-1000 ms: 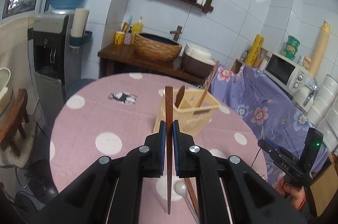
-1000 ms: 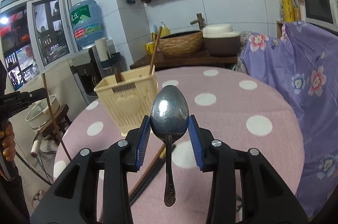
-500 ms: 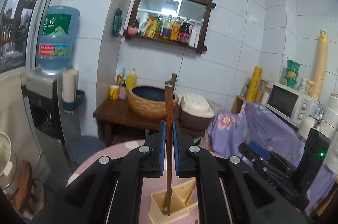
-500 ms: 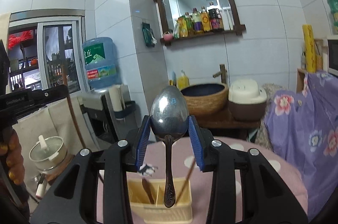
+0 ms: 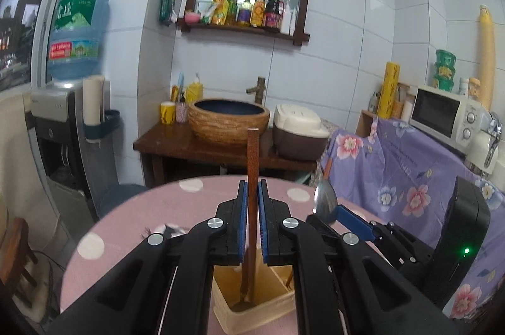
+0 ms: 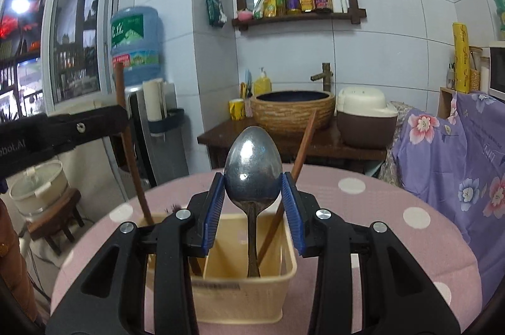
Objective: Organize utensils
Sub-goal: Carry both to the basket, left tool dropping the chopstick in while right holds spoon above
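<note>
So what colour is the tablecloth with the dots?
The tablecloth is pink with white polka dots, which shows best in the right wrist view.

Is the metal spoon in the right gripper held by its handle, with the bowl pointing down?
No: the right gripper clamps the metal spoon by its bowl, and the handle hangs down into the cream utensil basket.
</note>
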A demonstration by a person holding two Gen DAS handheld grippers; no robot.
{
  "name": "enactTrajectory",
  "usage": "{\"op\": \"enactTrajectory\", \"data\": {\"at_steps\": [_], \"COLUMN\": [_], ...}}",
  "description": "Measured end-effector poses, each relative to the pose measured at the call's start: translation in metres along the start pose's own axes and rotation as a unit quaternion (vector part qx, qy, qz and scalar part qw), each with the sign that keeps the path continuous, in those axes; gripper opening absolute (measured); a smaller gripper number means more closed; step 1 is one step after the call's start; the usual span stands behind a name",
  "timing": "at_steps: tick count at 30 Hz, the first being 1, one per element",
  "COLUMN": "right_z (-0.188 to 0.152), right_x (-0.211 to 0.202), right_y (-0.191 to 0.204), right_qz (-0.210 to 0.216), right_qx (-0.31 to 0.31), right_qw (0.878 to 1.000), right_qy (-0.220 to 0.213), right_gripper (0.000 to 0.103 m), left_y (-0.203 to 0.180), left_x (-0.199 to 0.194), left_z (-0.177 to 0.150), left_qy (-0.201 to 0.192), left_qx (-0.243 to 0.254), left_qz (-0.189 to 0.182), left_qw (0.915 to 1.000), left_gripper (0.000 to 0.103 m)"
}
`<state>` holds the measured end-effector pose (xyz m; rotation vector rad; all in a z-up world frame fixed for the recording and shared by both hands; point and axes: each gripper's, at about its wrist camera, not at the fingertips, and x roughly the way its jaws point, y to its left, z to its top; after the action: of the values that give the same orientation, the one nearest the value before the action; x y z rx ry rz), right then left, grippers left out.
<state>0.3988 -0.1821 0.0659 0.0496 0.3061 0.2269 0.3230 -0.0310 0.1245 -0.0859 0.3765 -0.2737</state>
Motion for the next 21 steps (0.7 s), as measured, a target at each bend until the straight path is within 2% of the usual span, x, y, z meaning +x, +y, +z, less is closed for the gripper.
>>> {"op": "enactTrajectory", "data": {"at_steps": [4,7,12,13,15,17,18,20,21], "right_z": [-0.019,-0.029,-0.037,-0.038,-0.04,-0.041,-0.042,-0.045,-0.048], "right_x": [0.003,0.006,0.001,-0.002,-0.008,-0.018,-0.023,-0.038,-0.045], "right_y": [0.004,0.003,0.005,0.005,0.004,0.002,0.001,-0.002,-0.004], "right_qz": [-0.006,-0.007,-0.003,-0.007,-0.01,-0.014,-0.016,-0.019,-0.021], "right_qx": [-0.019,-0.023,-0.029,-0.031,-0.034,-0.032,-0.032,-0.032,-0.031], "right_qw": [1.0,0.999,0.999,0.999,0.999,0.999,0.999,0.999,0.999], "right_qy": [0.017,0.031,0.023,0.02,0.014,0.009,0.009,0.012,0.018], "right_gripper": [0.038,0.038,0.04,0.041,0.058,0.059,0.059,0.06,0.066], "left_y": [0.005,0.011,0.014,0.015,0.016,0.018,0.019,0.022,0.024], "left_x": [0.015,0.022,0.02,0.016,0.009,0.0,-0.004,-0.013,-0.017], "left_z": [-0.022,-0.032,-0.036,-0.036,-0.037,-0.041,-0.045,-0.054,-0.059], "left_qy": [0.03,0.046,0.053,0.051,0.048,0.051,0.054,0.063,0.068], "left_qx": [-0.008,-0.015,-0.022,-0.026,-0.031,-0.033,-0.036,-0.044,-0.049], "left_qz": [0.0,0.003,-0.003,-0.007,-0.013,-0.017,-0.019,-0.02,-0.02], "left_qw": [0.9995,0.9988,0.9983,0.9983,0.9983,0.998,0.9977,0.9968,0.9963], "left_gripper": [0.008,0.003,0.003,0.003,0.003,0.003,0.005,0.017,0.033]}}
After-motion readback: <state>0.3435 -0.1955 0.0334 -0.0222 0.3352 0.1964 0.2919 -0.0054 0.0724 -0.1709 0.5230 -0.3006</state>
